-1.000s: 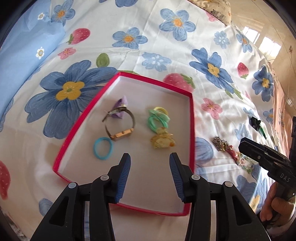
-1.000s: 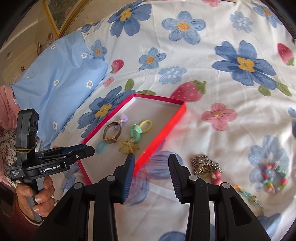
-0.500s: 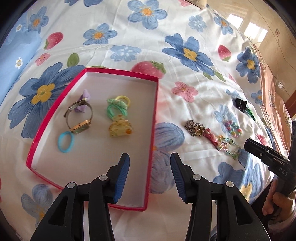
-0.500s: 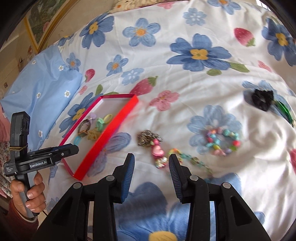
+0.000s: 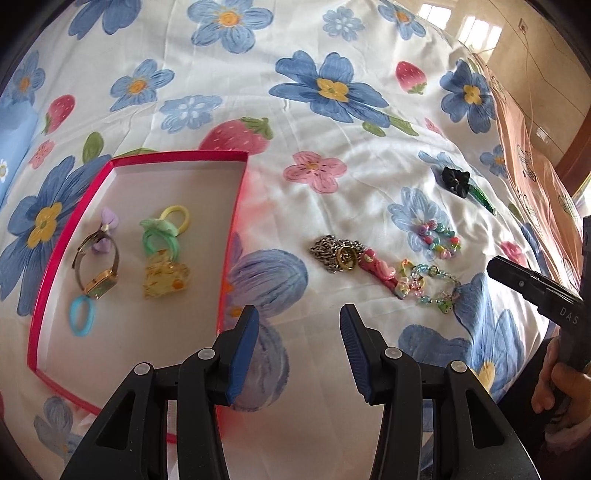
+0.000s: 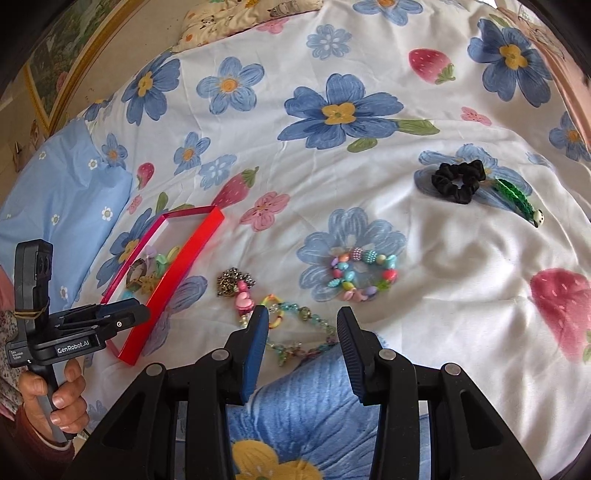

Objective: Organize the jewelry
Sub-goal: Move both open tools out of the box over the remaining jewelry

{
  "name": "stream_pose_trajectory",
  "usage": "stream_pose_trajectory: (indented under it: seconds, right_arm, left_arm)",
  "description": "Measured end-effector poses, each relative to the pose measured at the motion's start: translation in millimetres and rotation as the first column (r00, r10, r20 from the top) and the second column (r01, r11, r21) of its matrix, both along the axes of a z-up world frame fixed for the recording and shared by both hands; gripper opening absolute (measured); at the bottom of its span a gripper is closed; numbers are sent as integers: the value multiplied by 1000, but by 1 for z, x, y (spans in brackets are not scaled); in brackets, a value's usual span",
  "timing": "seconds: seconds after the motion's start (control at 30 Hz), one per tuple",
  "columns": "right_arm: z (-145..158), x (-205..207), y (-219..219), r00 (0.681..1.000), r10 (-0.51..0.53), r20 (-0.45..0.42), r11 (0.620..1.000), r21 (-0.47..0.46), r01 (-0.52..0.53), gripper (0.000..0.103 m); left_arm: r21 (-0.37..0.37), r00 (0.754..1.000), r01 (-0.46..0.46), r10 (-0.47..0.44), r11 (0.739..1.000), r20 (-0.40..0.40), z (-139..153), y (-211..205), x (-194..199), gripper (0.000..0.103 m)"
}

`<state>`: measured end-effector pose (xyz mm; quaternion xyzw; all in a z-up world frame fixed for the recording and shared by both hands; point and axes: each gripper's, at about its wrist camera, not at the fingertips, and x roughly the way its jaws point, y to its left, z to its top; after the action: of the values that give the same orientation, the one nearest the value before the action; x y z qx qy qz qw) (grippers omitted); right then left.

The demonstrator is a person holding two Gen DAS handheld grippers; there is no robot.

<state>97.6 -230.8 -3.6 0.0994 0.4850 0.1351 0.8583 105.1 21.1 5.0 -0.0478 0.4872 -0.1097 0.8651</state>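
A red-rimmed tray [image 5: 236,206] [image 6: 177,266] lies on the floral bedsheet and holds a watch [image 5: 98,273], hair ties and clips. To its right on the sheet lie a metal chain [image 5: 334,253] [image 6: 231,280], a pink heart clip [image 5: 382,271], a pastel bead chain [image 5: 432,286] [image 6: 299,332], a bead bracelet [image 5: 437,238] [image 6: 364,273], a black scrunchie [image 5: 456,181] [image 6: 458,179] and a green clip [image 6: 517,195]. My left gripper [image 5: 297,332] is open and empty, right of the tray. My right gripper [image 6: 301,334] is open and empty over the bead chain.
A light blue pillow [image 6: 55,192] lies at the far left. A patterned cushion [image 6: 251,14] sits at the head of the bed. A pink cloth [image 5: 532,162] edges the bed on the right.
Both grippers have swung right, from over the tray to over the loose jewelry on the sheet. Both stay open and empty.
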Motion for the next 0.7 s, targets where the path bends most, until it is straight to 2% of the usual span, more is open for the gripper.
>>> stream_pose_trajectory:
  seconds: [0.27,0.5,0.7]
  right_arm:
    - [-5,10,-14,1000,-19,-6,1000,-5,19,40]
    - [-13,22,-24,999,-44,-22,999,-9,43,40]
    - [-21,37,-32,997,-73,-27,997,-28,72,40]
  left_arm:
    - [26,998,70,-70,997,5,-5,-23,21,44]
    - [41,994,108,-108,993,-15,-24,-43,50,27]
    - [45,990,133,-131,990,-43,-45,-61,78,25]
